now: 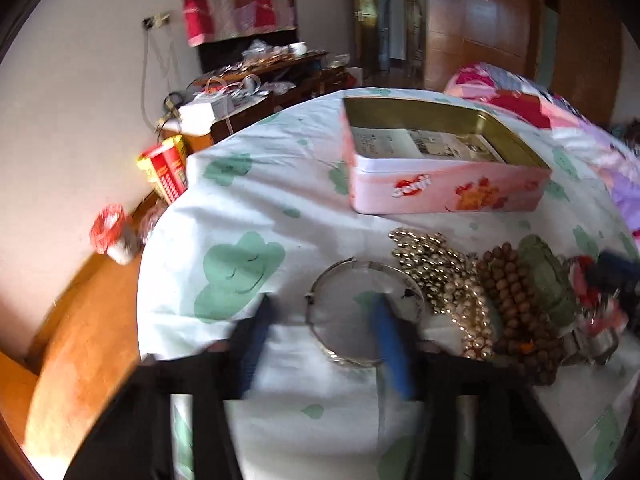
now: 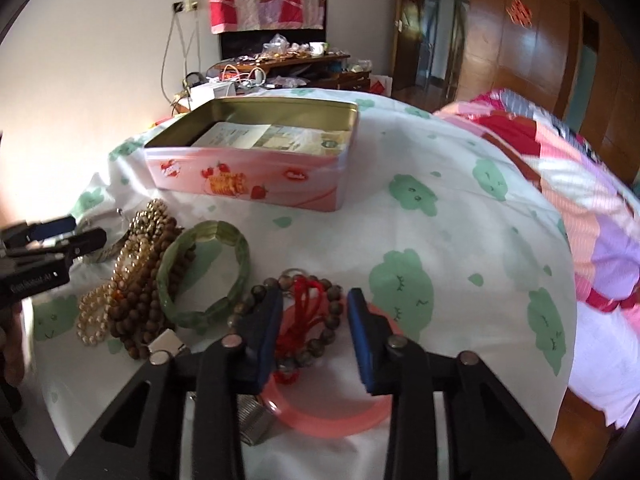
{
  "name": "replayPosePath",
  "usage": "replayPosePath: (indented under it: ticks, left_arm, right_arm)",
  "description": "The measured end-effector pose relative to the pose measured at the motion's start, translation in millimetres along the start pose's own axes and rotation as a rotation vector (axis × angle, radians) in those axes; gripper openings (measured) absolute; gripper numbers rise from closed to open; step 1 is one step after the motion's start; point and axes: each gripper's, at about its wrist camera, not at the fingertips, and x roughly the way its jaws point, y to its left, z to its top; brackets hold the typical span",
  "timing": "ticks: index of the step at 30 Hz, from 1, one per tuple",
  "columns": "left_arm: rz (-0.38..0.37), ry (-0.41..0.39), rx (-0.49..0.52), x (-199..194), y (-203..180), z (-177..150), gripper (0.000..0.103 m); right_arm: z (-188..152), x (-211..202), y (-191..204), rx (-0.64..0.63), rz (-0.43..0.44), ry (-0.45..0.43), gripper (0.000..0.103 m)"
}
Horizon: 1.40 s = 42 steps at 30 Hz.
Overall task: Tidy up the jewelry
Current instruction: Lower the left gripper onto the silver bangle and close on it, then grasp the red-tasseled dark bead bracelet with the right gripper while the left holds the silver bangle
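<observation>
On the bed, over a white sheet (image 2: pixel 460 168) with green cloud prints, sits one open pink tin (image 2: pixel 256 176), lid off. Inside it only printed paper shows; no jewelry visible in it. Judgement: sorting barely begun, whole pile left to move.

Jewelry lies in a heap in front of the tin, well apart from it. Count, as far as visible:
- one silver bangle (image 1: pixel 362 312)
- one gold bead strand (image 1: pixel 430 264), bunched
- one pearl strand (image 2: pixel 94 318)
- one brown wooden bead string (image 2: pixel 138 320), coiled
- one green stone bracelet (image 2: pixel 204 268)
- one dark bead bracelet with red tassel (image 2: pixel 308 312)
- one pink bangle (image 2: pixel 336 416)
- one small metal piece (image 2: pixel 256 420), unclear what

Left tool (image 1: pixel 320 320): fingers apart, straddling the near-left rim of the silver bangle, one pad inside the ring, not pressing.

Right tool (image 2: pixel 314 316): fingers apart, poised over the dark bead bracelet and pink bangle; nothing clamped.
</observation>
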Motion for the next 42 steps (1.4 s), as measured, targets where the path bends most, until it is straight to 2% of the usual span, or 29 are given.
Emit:
replayPosePath:
  ticks: [1,3,7,14,20,26,28,29,31,32,36,42]
  left_arm:
    - [0.009,-0.002,0.011,0,-2,0,0.030]
    - [0.024,-0.006,0.030,0,-4,0,0.021]
    - [0.023,-0.011,0.013,0,3,1,0.006]
    - [0.007,-0.005,0.012,-2,2,1,0.005]
    - [-0.015,-0.006,0.010,-7,-1,0,0.004]
    - [-0.026,-0.003,0.010,-9,-2,0,0.004]
    - [-0.029,-0.005,0.009,-10,-2,0,0.004]
    - [-0.031,-0.006,0.010,-11,-3,0,0.004]
    - [-0.033,-0.010,0.009,-12,-3,1,0.004]
    - [-0.035,-0.012,0.010,-13,-3,1,0.004]
    - [-0.042,-0.025,0.008,-19,-4,3,0.004]
    - [-0.051,-0.052,0.000,-30,-1,10,0.004]
  right_arm:
    - [1,-4,-8,0.033,0.023,-0.010,0.046]
    - [5,-10,-19,0.075,0.034,-0.026,0.046]
    - [8,-24,-34,0.090,-0.009,-0.052,0.046]
    - [-11,-22,-28,0.017,-0.014,0.000,0.046]
    - [-2,-31,-18,0.015,0.019,-0.072,0.046]
    - [3,-11,8,-0.065,0.035,-0.054,0.046]
    - [1,-1,14,-0.090,0.026,-0.031,0.040]
    - [-1,1,14,-0.096,0.022,-0.023,0.030]
    - [-3,3,15,-0.112,0.020,-0.018,0.021]
    - [-3,2,13,-0.113,0.015,-0.021,0.011]
    - [-2,-6,5,-0.083,0.040,-0.041,0.005]
    - [9,-27,2,-0.047,0.073,-0.104,0.005]
